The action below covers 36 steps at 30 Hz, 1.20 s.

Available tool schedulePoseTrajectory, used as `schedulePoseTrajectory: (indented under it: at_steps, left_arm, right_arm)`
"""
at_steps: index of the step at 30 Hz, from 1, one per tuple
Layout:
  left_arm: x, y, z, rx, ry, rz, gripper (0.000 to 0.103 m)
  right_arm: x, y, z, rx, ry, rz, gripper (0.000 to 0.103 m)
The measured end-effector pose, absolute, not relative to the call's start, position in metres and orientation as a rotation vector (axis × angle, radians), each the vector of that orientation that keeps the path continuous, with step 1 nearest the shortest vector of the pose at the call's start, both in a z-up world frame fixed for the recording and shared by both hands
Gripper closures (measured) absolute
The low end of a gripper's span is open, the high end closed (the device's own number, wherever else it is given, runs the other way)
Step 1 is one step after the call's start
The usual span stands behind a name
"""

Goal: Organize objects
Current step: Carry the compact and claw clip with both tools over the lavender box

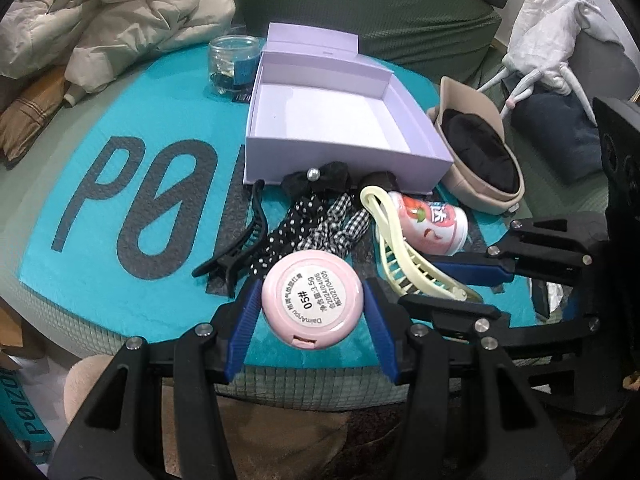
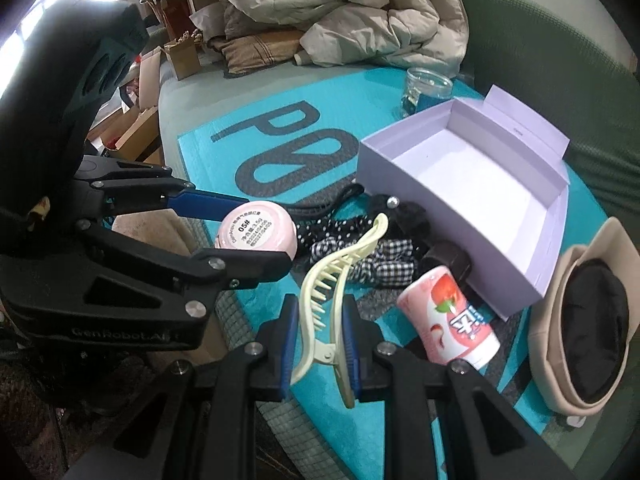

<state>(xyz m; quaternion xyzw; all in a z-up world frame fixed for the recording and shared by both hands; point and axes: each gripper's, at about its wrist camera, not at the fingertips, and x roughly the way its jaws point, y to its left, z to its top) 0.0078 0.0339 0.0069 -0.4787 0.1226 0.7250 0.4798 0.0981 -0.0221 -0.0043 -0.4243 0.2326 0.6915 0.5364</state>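
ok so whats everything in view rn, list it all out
round compact: 1, pink, between the left gripper's fingers
claw clip: 1, cream, between the right gripper's fingers
claw clip: 1, black, on the teal mat
bow hair ties: a bunch, black and white, before the box
box: 1, lilac, open, empty
tube: 1, pink, lying beside the box
jar: 1, clear, behind the box
hat: 1, beige, right of the box
teal mat: 1, under everything
left gripper: black, blue pads
right gripper: black, blue pads

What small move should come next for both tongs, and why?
Probably lift and carry both items to the lavender box: the left tongs grip the pink compact, the right tongs grip the cream hair claw, and the box lies open, nothing inside.
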Motion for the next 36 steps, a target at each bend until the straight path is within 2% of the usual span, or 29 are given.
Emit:
schedulePoseTrajectory:
  at_steps: [13, 36]
  left_arm:
    - [-0.015, 0.057, 0.036, -1.106, 0.354, 1.807, 0.053]
    - [-0.052, 0.144, 0.034, -1.071, 0.446, 1.773, 0.053]
  right_arm:
    - [0.109, 0.008, 0.021, -0.977, 0.486, 1.641, 0.082]
    - [0.177, 0.079, 0.039, -0.918, 0.459, 1.578, 0.082]
